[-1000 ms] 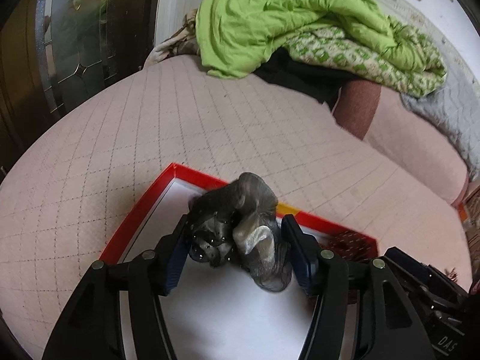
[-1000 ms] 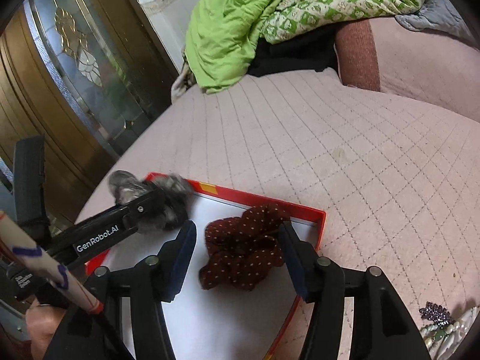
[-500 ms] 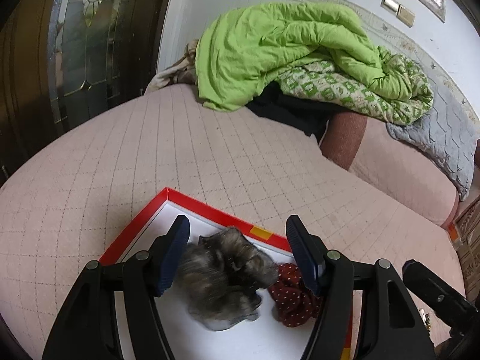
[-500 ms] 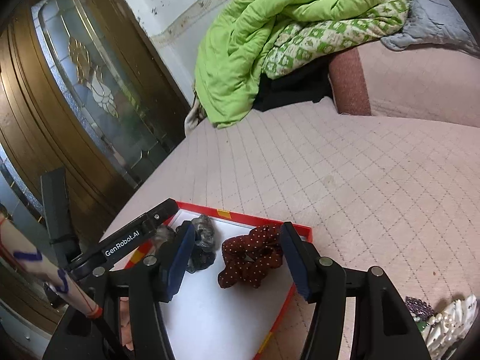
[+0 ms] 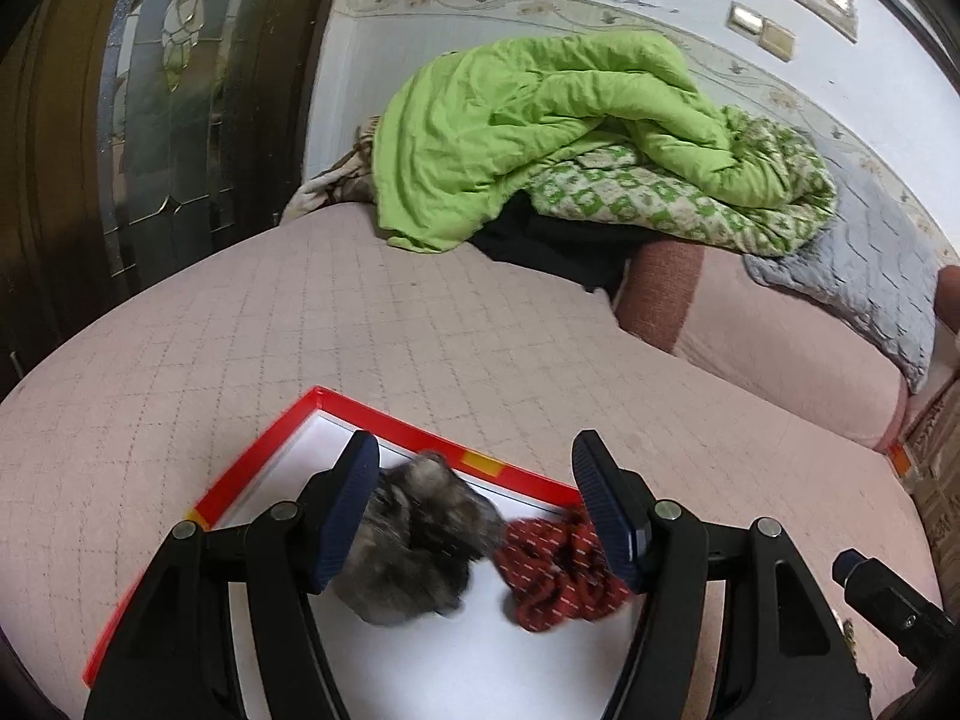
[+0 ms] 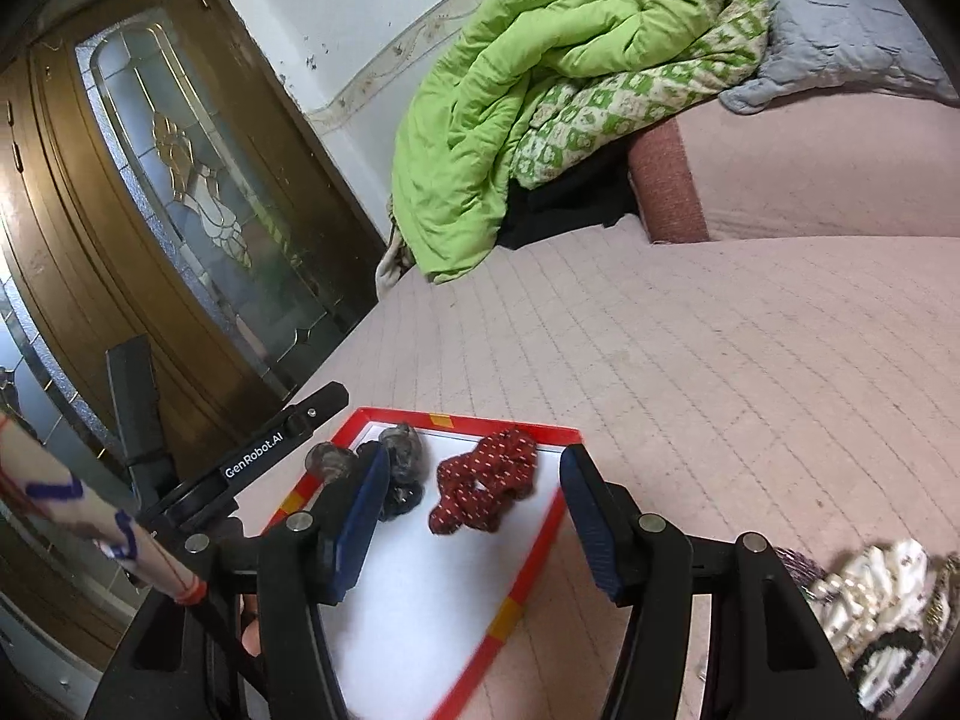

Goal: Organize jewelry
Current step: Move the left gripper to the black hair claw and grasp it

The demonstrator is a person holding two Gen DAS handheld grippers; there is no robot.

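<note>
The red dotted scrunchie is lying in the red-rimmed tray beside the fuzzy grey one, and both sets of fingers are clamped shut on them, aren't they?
Not quite. The red dotted scrunchie does lie in the red-rimmed tray beside the fuzzy grey one, but neither set of fingers is clamped on them. In both wrist views the left gripper and right gripper stand open, with their fingers clear of the scrunchies.

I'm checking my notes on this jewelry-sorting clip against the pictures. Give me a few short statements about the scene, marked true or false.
1. The dark-red dotted fabric scrunchie lies inside the red-rimmed white tray. True.
2. The grey-brown furry scrunchie lies on the bedspread outside the tray. False: it lies in the tray, beside the red one.
3. The left gripper clamps the furry scrunchie. False: its jaws stand open.
4. The right gripper holds nothing. True.
5. A bright green quilt is heaped on the bed. True.
</note>
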